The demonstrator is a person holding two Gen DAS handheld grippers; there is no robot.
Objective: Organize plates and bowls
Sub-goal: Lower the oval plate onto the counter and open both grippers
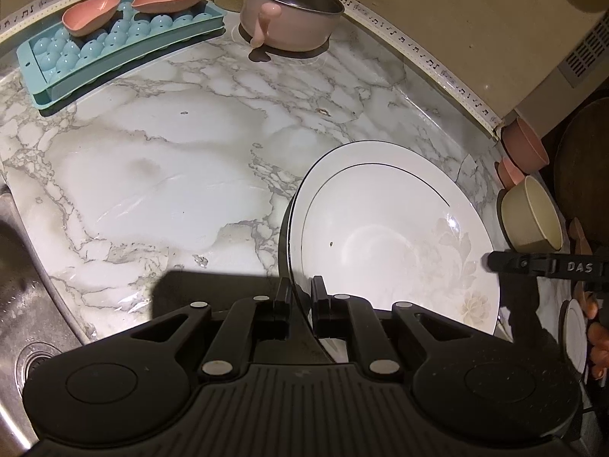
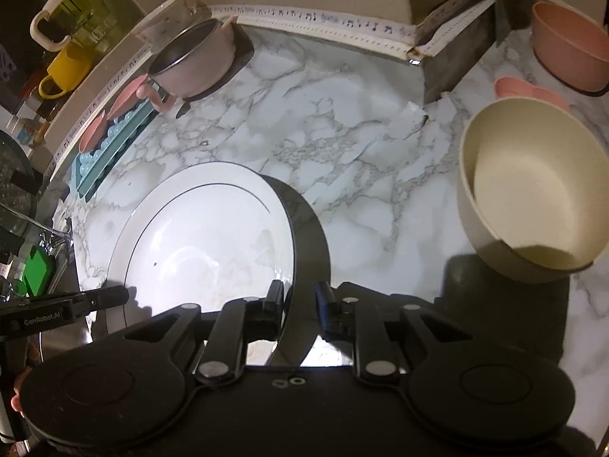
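A large white plate [image 1: 396, 236] with a thin dark ring and a faint flower print sits on a marble-patterned counter [image 1: 171, 160], held at opposite edges by two hand-held grippers.

In the left wrist view, the left gripper [image 1: 302, 289] has its jaws closed tight on the plate's near left rim. The right gripper [image 1: 495, 261] shows only as a black tip at the plate's right edge. To the right of the plate stands a cream bowl [image 1: 531, 221], with pink bowls [image 1: 525, 144] just beyond it. Only this view shows a steel sink [image 1: 23, 304] at the near left, and the edge of a small white plate [image 1: 574, 335] beside a person's fingers [image 1: 595, 342] at the near right.

In the right wrist view, the right gripper [image 2: 300, 297] straddles the plate's right rim with its jaws slightly apart; the right jaw stands clear of the rim. Only this view shows mugs [image 2: 64, 68] on a shelf at the far left.

Farther back, both views show a blue ice tray [image 1: 114, 49] carrying two pink leaf-shaped dishes [image 1: 91, 15], and a pink pot [image 1: 293, 15] with a metal inside against the back wall.
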